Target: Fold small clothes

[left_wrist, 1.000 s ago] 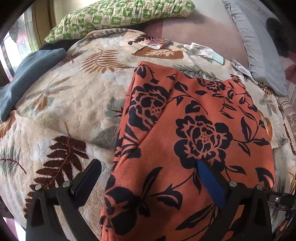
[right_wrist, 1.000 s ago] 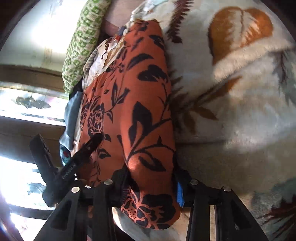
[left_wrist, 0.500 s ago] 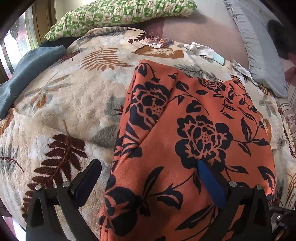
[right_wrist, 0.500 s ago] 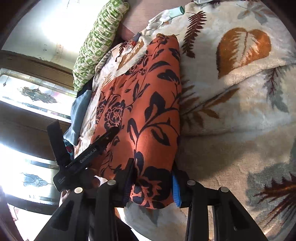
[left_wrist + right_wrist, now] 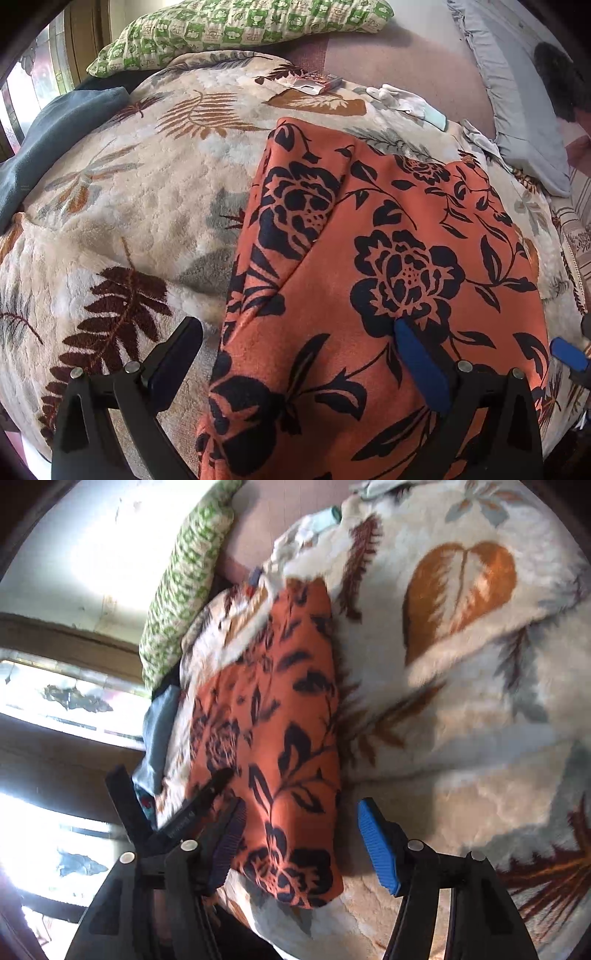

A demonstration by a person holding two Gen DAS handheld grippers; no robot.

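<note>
An orange cloth with black flowers (image 5: 369, 258) lies folded on the leaf-print blanket (image 5: 147, 206). My left gripper (image 5: 295, 354) is open over its near edge, one finger on the blanket and one on the cloth. In the right wrist view the same cloth (image 5: 280, 738) lies flat, its near corner between the open fingers of my right gripper (image 5: 299, 834), which holds nothing. The left gripper (image 5: 173, 812) shows at the cloth's left edge.
A green checked pillow (image 5: 236, 26) and a grey pillow (image 5: 517, 96) lie at the back. A blue-grey cloth (image 5: 48, 140) is at the left. White gloves (image 5: 406, 103) and a small packet (image 5: 314, 83) lie beyond the cloth. A window (image 5: 55, 701) is at the left.
My right gripper has opened and let go of the cloth's corner, which now lies on the blanket. The left gripper has stayed open in place.
</note>
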